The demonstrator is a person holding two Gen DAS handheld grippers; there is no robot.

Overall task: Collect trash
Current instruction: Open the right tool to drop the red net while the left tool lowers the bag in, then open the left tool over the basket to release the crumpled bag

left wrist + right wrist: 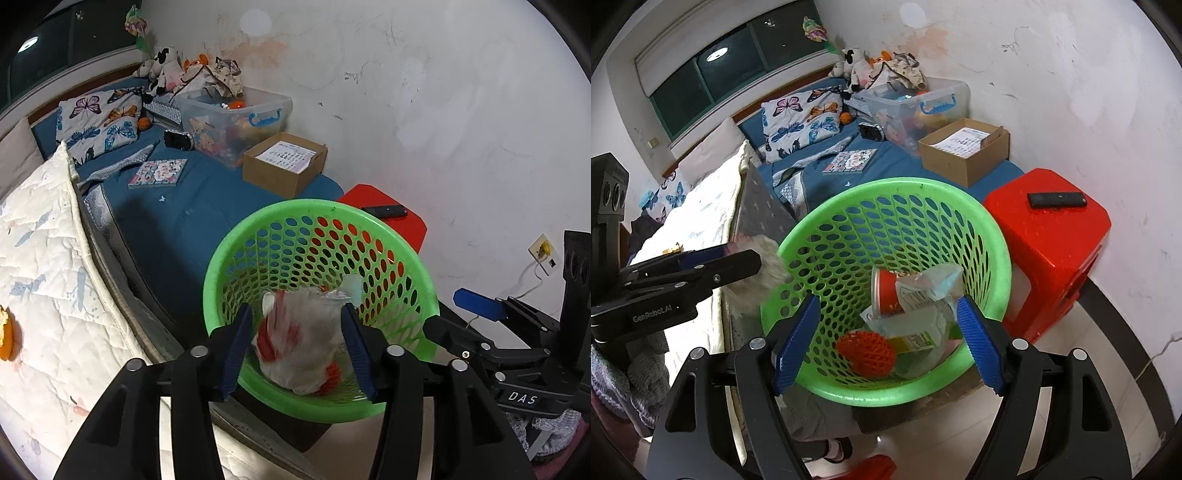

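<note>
1 green basket (897, 206), perforated, sits at the foot of the bed (894, 162), touching or just beside 1 red stool (1056, 236). Both grippers point down into it.

Left gripper (297, 345): jaws apart, 2 blue pads. 1 plastic bag (299, 343), white w/ red patches & motion-blurred, sits betw. the pads over the basket; pads don't look to press on it, though the blur makes contact hard to judge. In the right wrist view the left gripper shows side-on at left, w/ a pale blurred mass just beside its tip at the basket rim.

Right gripper (886, 343): jaws apart, 2 blue pads, nothing betw. them; it hangs over the basket's near rim.

Trash inside the basket, right wrist view: 1 red foam net (866, 354), 1 red-and-white cup (884, 291) lying on its side, and clear plastic wrappers (919, 321), at least 2, w/ a printed label; exact count can't be told.

On the stool: 1 black remote (1057, 199). On the bed's blue sheet: 1 cardboard box (964, 155) w/ a printed sheet in it, 1 clear storage bin (916, 103) w/ blue handle, 1 book (850, 161), 1 butterfly pillow (801, 122), a pile of soft toys (860, 70) at the far corner. 1 white quilt (44, 266) in the left wrist view, w/ 1 orange peel (7, 338) at its edge.
</note>
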